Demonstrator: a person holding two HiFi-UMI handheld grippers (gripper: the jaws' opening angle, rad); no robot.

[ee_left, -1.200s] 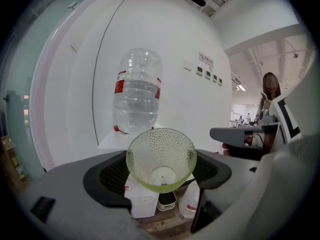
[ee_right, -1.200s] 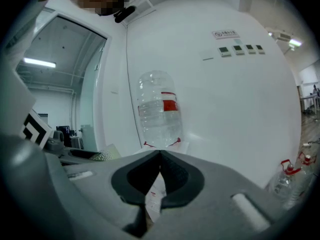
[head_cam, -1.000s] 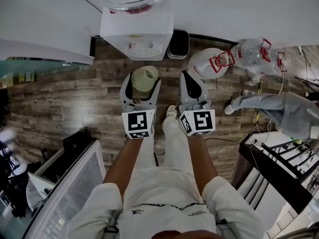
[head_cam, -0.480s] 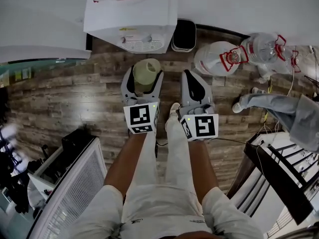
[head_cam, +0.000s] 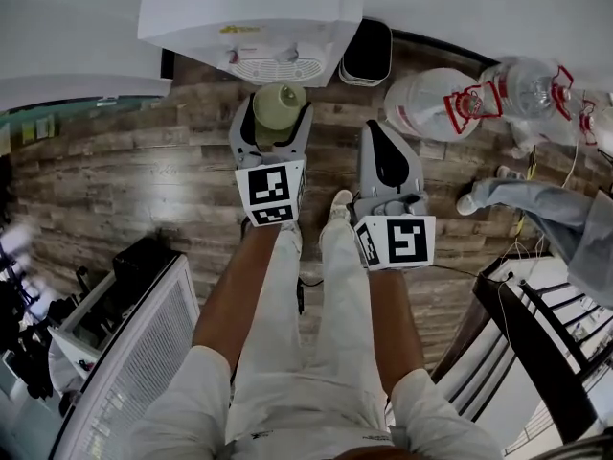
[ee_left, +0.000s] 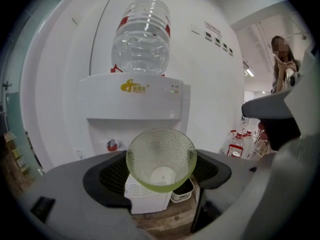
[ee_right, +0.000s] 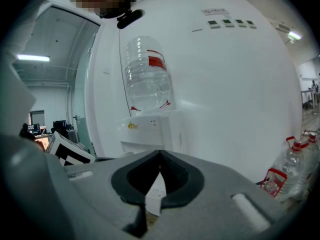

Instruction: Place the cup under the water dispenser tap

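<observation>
A pale green textured cup (head_cam: 278, 106) sits between the jaws of my left gripper (head_cam: 276, 115), which is shut on it. In the left gripper view the cup (ee_left: 161, 159) faces me mouth-on, just in front of the white water dispenser (ee_left: 135, 104). The dispenser's red tap (ee_left: 112, 145) shows to the cup's left. From the head view, the cup hangs close before the dispenser (head_cam: 249, 17), just short of its taps (head_cam: 235, 56). My right gripper (head_cam: 380, 137) is beside it, shut on nothing, its tips (ee_right: 159, 155) touching.
A clear water bottle (ee_left: 141, 36) tops the dispenser. On the wood floor lie a black bin (head_cam: 367, 54) and two large water bottles (head_cam: 431, 103) (head_cam: 522, 89). Another person's legs (head_cam: 536, 204) are at the right, a black rack (head_cam: 536, 324) below them, a white grilled unit (head_cam: 134, 353) at lower left.
Both grippers have sunk and come closer to the dispenser front. The cup has stayed in the left gripper and now sits nearer the taps.
</observation>
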